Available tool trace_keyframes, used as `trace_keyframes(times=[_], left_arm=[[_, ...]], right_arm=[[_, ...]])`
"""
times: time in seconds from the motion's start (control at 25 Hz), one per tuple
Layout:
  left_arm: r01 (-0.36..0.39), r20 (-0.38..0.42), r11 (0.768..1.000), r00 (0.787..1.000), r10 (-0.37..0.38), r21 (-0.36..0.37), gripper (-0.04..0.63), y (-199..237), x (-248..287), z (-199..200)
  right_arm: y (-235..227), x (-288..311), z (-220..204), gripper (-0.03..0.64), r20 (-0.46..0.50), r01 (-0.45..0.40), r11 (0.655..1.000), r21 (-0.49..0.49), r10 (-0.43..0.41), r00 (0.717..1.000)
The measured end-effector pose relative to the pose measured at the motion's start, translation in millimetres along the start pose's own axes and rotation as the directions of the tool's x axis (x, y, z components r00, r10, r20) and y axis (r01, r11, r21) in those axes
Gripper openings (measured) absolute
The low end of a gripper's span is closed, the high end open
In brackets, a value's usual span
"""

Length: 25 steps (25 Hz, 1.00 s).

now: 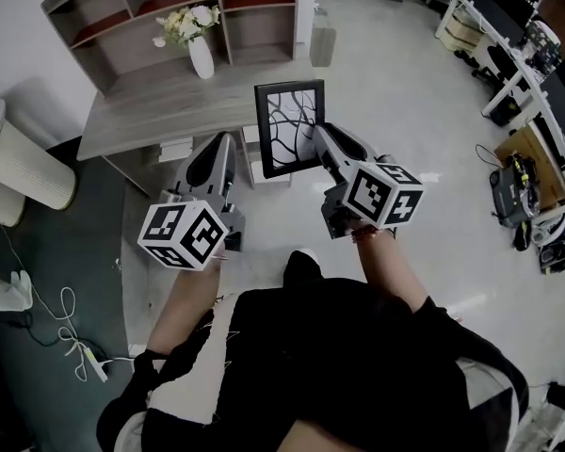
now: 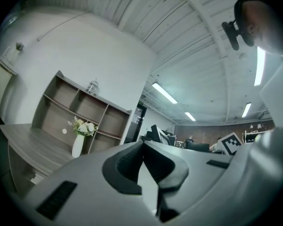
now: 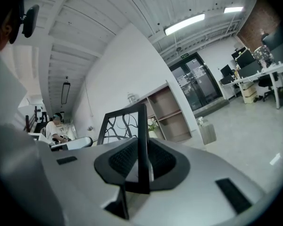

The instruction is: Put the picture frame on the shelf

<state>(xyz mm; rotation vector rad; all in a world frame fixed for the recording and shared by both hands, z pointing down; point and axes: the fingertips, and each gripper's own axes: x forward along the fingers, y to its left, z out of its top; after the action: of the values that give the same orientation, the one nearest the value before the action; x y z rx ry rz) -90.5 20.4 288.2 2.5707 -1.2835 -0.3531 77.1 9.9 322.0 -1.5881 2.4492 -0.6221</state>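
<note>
A black picture frame point(image 1: 289, 128) with a white branch pattern is held upright in the air, in front of the grey desk point(image 1: 141, 111). My right gripper point(image 1: 318, 142) is shut on the frame's right edge. In the right gripper view the frame point(image 3: 125, 121) stands edge-on between the pads point(image 3: 162, 159). My left gripper point(image 1: 223, 147) hovers to the left of the frame, shut with nothing in it; its pads point(image 2: 127, 161) meet at the tips. The grey shelf point(image 1: 169, 8) with open compartments stands at the back of the desk. The same shelf point(image 2: 85, 114) shows in the left gripper view.
A white vase with flowers point(image 1: 200, 53) stands on the desk before the shelf. A white ribbed cylinder point(image 1: 24, 172) sits at the left. Cables and a power strip point(image 1: 83, 361) lie on the floor. Office desks and chairs point(image 1: 532, 64) fill the right side.
</note>
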Motion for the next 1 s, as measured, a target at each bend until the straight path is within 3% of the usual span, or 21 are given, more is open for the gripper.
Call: trace_keyframes(times=[0.16, 0.52, 1.0], left_arm=[[-0.013, -0.006, 1.000, 1.000, 0.013, -0.019, 0.011, 8, 18, -18], [-0.054, 0.010, 0.998, 0.998, 0.054, -0.029, 0.011, 25, 122, -1], [-0.155, 0.048, 0.988, 0.987, 0.155, -0.015, 0.011, 47, 162, -12]], right_arm=[[-26, 19, -10, 0.077, -0.027, 0.000, 1.000, 0.012, 0.000, 1.000], [-90, 97, 56, 0.077, -0.041, -0.046, 0.999, -0.001, 0.046, 0.998], [-134, 154, 69, 0.076, -0.086, -0.110, 0.993, -0.034, 0.107, 0.991]])
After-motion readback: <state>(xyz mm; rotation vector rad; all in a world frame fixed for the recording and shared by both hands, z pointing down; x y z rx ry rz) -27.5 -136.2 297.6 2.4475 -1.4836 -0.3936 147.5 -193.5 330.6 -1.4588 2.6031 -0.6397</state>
